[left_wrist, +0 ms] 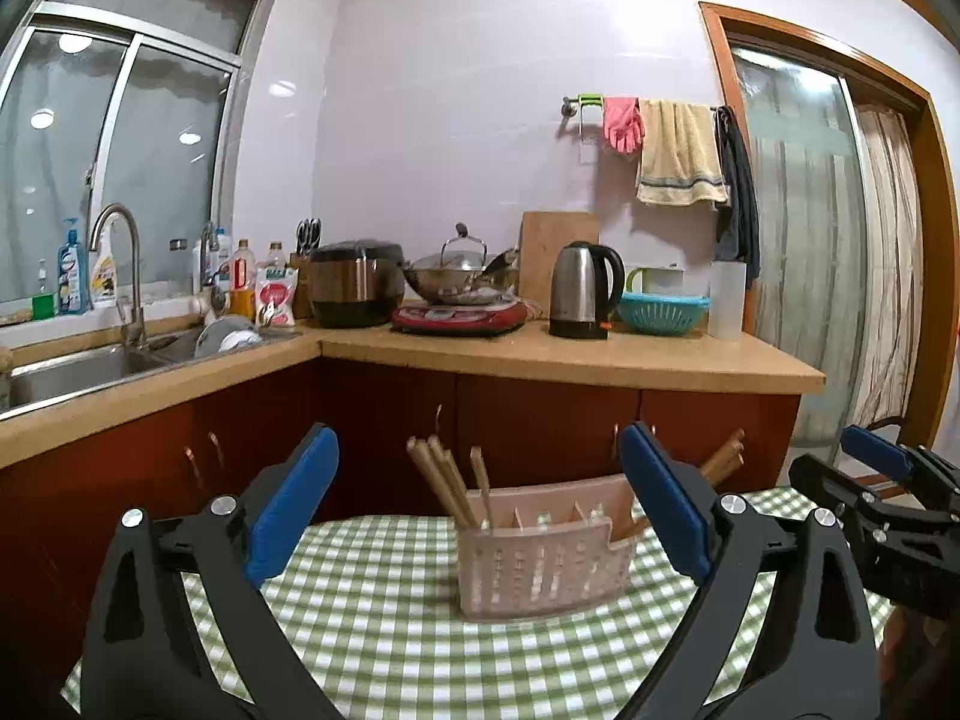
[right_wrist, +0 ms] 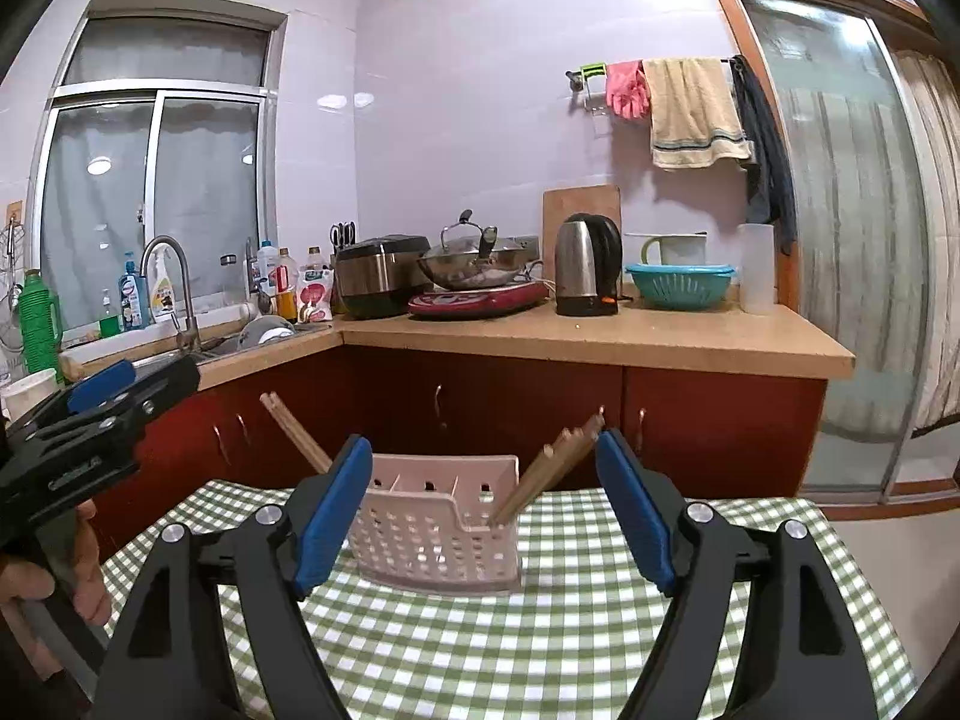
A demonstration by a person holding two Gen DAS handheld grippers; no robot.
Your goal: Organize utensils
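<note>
A pale pink perforated utensil caddy (left_wrist: pixel 540 570) (right_wrist: pixel 432 534) stands on a table with a green checked cloth (left_wrist: pixel 390 630) (right_wrist: pixel 540 630). One bundle of wooden chopsticks (left_wrist: pixel 444 480) (right_wrist: pixel 294 426) leans out of its left end. A second bundle (left_wrist: pixel 723 456) (right_wrist: pixel 552 468) leans out of its right end. My left gripper (left_wrist: pixel 480 450) hangs open in front of the caddy with nothing between its blue pads. My right gripper (right_wrist: pixel 485 447) is also open and empty, just short of the caddy. Each gripper shows at the other view's edge (left_wrist: pixel 876 456) (right_wrist: pixel 102 384).
Red cabinets (right_wrist: pixel 510 408) and a wooden counter (left_wrist: pixel 570 354) run behind the table. On the counter stand a kettle (left_wrist: pixel 585 291), a wok (left_wrist: pixel 462 273), a rice cooker (left_wrist: pixel 357 285) and a teal colander (left_wrist: pixel 660 309). A sink (left_wrist: pixel 78 369) lies at the left, a glass door (right_wrist: pixel 852 240) at the right.
</note>
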